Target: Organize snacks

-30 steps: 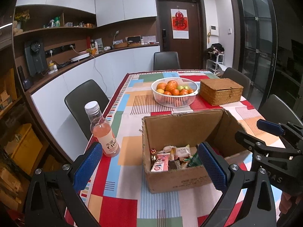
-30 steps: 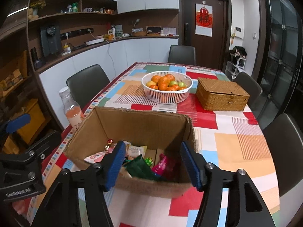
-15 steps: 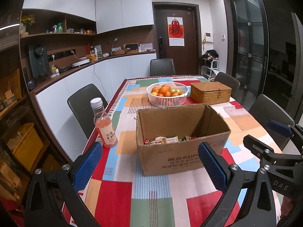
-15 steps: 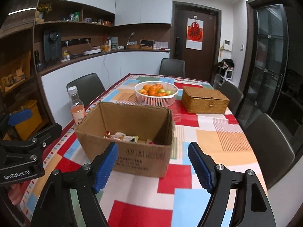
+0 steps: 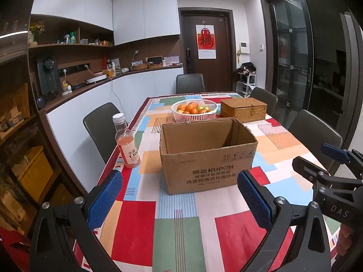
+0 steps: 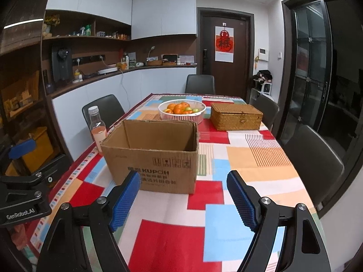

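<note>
both claws wide open, empty | cardboard box point(image 5: 207, 156) dead ahead of my left gripper point(image 5: 179, 198), ahead-left of right gripper point(image 6: 182, 200) | left nearer

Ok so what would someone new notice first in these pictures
Probably the open cardboard box at the middle of the bright patchwork tablecloth, with both open grippers' blue fingers framing it. Behind it sit a white basket of oranges and a wicker box; a pink drink bottle stands left.
</note>
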Demonstrator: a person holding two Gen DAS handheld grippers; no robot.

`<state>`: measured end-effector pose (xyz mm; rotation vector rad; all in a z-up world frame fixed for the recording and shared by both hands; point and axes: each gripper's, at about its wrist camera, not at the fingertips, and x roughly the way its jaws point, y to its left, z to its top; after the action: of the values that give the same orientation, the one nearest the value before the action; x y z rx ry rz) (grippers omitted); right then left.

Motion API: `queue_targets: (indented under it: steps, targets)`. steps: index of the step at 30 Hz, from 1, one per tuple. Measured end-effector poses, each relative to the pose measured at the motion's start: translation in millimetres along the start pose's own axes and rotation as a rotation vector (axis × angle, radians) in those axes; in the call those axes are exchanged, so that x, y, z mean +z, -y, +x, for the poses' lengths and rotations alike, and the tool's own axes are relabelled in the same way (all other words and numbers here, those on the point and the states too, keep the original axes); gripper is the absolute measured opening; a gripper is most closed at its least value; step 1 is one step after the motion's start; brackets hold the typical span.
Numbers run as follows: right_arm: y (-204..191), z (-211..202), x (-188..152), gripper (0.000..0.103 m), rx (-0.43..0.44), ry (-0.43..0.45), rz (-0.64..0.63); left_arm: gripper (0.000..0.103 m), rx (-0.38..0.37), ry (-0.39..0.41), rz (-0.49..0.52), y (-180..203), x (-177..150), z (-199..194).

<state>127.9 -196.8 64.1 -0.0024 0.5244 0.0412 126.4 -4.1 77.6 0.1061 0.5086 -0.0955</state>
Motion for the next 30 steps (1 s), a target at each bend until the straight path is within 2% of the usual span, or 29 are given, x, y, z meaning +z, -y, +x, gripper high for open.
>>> queue_targets:
  steps: [13,30]
  targets:
    - [3,-22,-9,0.079,0.007,0.019,0.01,0.103,-0.001,0.049,0.016,1,-3,-27]
    - [1,-32,-11,0.079,0.016,0.035,0.009,0.103,0.005,0.063,0.019,3,-3,-31]
